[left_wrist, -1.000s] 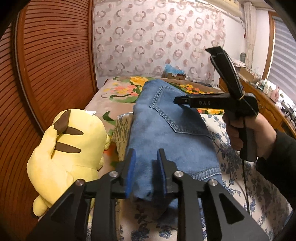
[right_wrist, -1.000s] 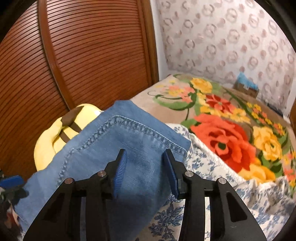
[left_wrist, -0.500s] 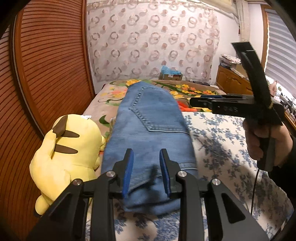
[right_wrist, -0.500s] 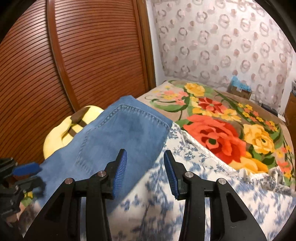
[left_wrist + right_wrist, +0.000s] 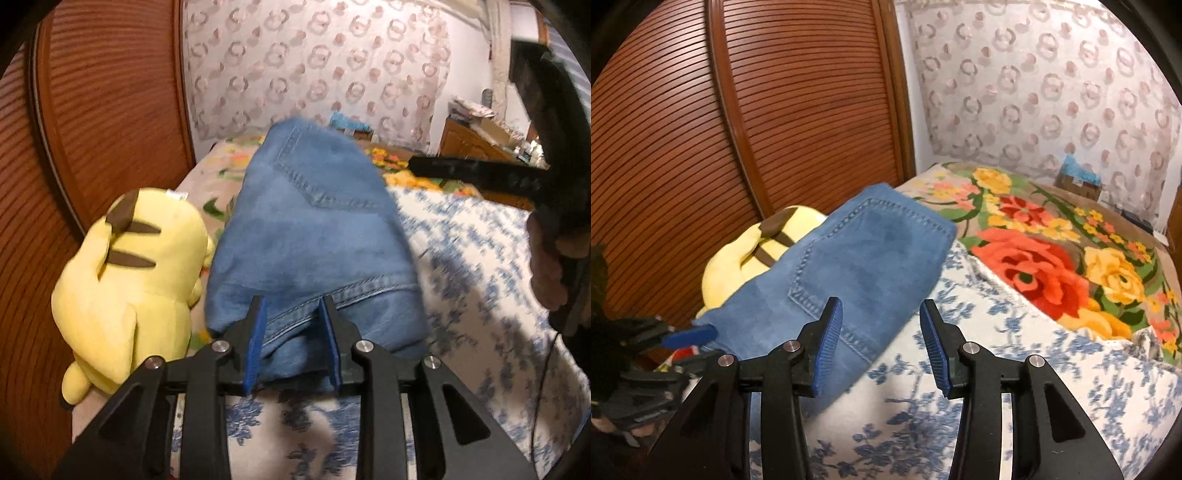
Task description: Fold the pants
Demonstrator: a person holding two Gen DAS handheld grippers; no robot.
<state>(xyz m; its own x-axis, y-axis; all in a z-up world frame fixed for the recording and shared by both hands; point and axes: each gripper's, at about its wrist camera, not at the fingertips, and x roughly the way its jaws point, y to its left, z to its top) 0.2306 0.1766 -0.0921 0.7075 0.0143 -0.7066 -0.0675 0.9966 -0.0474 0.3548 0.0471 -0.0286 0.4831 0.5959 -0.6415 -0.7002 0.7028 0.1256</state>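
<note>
One pair of blue denim jeans lies folded into a long narrow bundle on the bed, resting on the blue-and-white floral quilt with the back pocket uppermost. It sits along the quilt's left edge, just beside one yellow Pikachu plush that lies between the jeans and the slatted wooden wardrobe door.

The left gripper is at the near end of the bundle, its two blue pads standing either side of the hem layers. The pads look parted with cloth between them; whether they press the denim cannot be told from these views. Judgement: it is placed there to steady or square the near edge of the fold.

The right gripper hovers above the quilt beside the jeans — jaws wide, nothing between them. Its left pad overlaps the denim in view only. Judgement: it is clear of the work, the fold being largely made.

Count — one pair of jeans, one plush, two grippers, one quilt, and one flowered blanket beyond it.
</note>
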